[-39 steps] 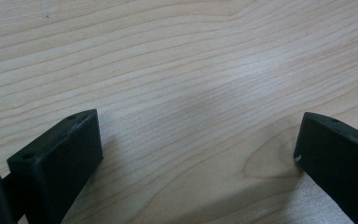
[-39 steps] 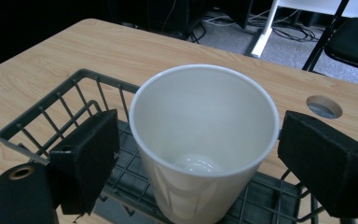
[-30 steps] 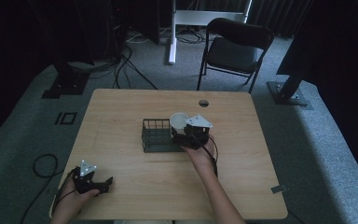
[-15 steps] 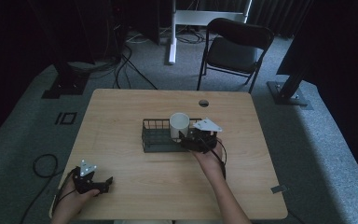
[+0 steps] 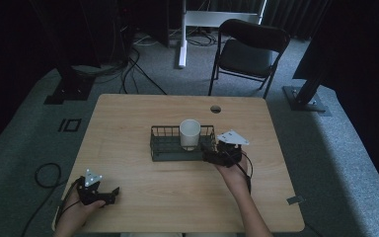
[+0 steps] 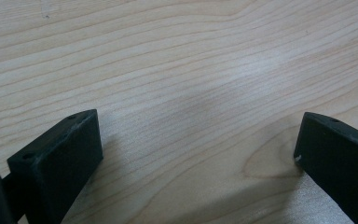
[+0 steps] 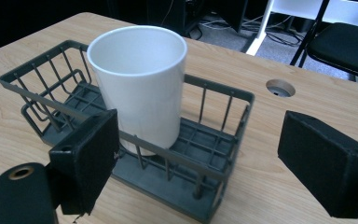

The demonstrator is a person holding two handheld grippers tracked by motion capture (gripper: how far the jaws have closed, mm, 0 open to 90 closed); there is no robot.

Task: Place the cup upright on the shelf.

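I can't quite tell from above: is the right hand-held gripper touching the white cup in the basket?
Apart. The right gripper view shows the right hand-held gripper open, its jaws outside the wire basket, whose wall separates them from the white cup.

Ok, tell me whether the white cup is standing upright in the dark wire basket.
Upright: the white cylindrical cup stands mouth-up on the floor of the dark wire basket, and looks empty.

Black folding chair (image 5: 249, 52), grey carpet (image 5: 325, 148)
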